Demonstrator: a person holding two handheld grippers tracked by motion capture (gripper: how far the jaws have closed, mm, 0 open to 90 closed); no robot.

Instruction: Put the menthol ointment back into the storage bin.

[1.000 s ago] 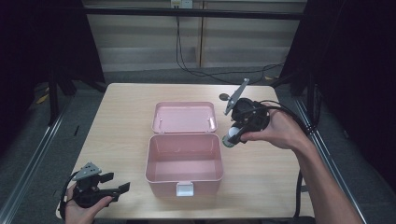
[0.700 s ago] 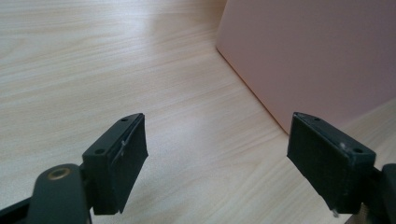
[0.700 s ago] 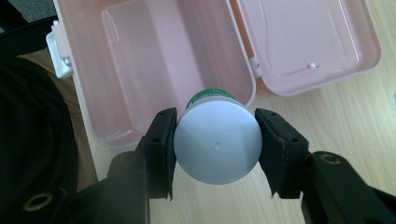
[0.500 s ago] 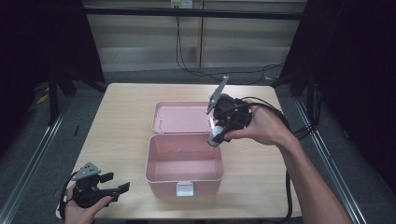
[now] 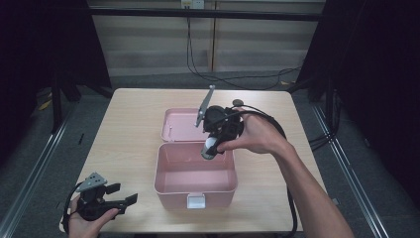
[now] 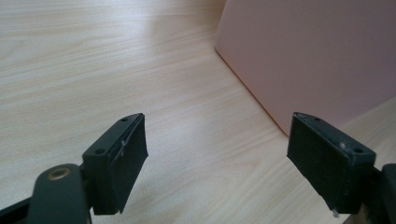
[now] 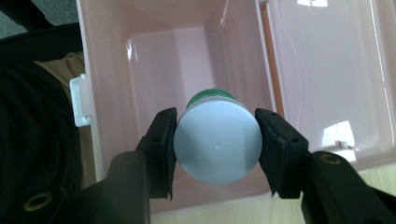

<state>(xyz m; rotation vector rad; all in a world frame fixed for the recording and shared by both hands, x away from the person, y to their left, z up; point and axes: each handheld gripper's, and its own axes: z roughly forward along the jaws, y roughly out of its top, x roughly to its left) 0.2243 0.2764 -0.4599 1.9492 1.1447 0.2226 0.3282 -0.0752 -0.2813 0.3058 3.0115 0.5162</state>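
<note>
Over pink box — right gripper clamps bottle.

The rectangular pale wood-grain table has a smooth, matt top with fine streaks. The open pink plastic box is glossy inside, its walls and the flat pink plastic lid throwing back bright window-shaped glints; from outside, its wall looks flatter and duller. The round white-capped bottle with a green band has a smooth, satin plastic cap. The black plastic right gripper and the black left gripper are matt, with finely textured, rubbery-looking pads and small brass-coloured metal rivets.
</note>
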